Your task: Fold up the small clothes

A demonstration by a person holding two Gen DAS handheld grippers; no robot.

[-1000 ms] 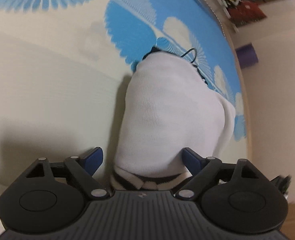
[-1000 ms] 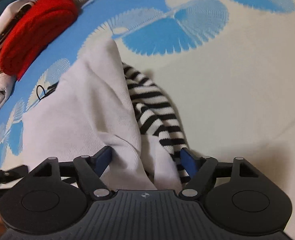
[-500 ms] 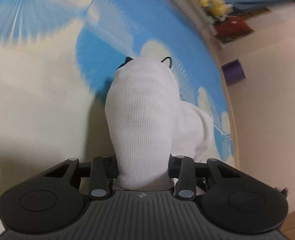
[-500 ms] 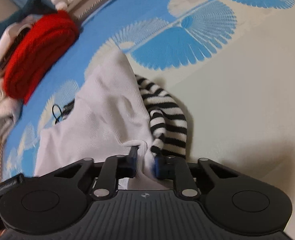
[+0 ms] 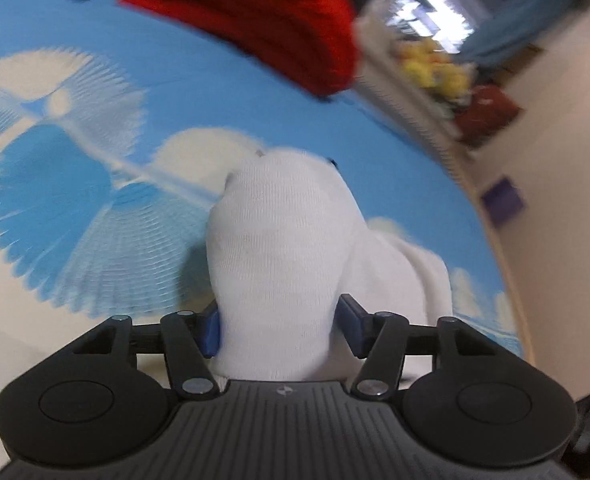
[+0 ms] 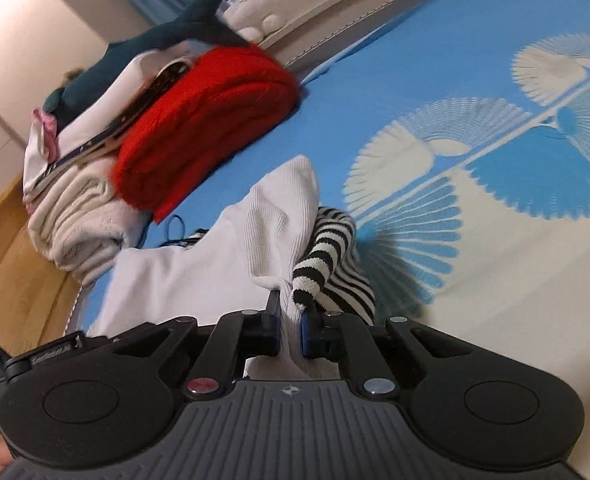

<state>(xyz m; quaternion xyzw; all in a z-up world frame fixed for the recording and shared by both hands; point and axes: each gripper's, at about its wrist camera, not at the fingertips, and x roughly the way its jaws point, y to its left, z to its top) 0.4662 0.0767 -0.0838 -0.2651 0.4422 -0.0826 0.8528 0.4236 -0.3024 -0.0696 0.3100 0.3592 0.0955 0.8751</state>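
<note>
A white knit garment (image 5: 279,248) with a black-and-white striped part (image 6: 327,256) lies on the blue and cream bed cover (image 5: 75,200). The near edge of the garment is lifted. My left gripper (image 5: 281,324) holds a thick bunch of the white fabric that fills the gap from pad to pad, and its jaws are opening. My right gripper (image 6: 291,320) is closing and pinches a thin fold of the white garment (image 6: 231,264) right beside the striped part. The fabric hides what lies under it.
A folded red knit (image 6: 207,120) leans on a pile of folded clothes (image 6: 79,220) at the far side of the bed cover (image 6: 495,240), close behind the garment. A dark shark plush (image 6: 155,44) lies beyond. The wooden bed edge (image 6: 23,280) runs at the left.
Both grippers closed on the garment's near edge and carried it up and toward the red knit. The left one then widened again around its bunch. The striped part has bunched up.
</note>
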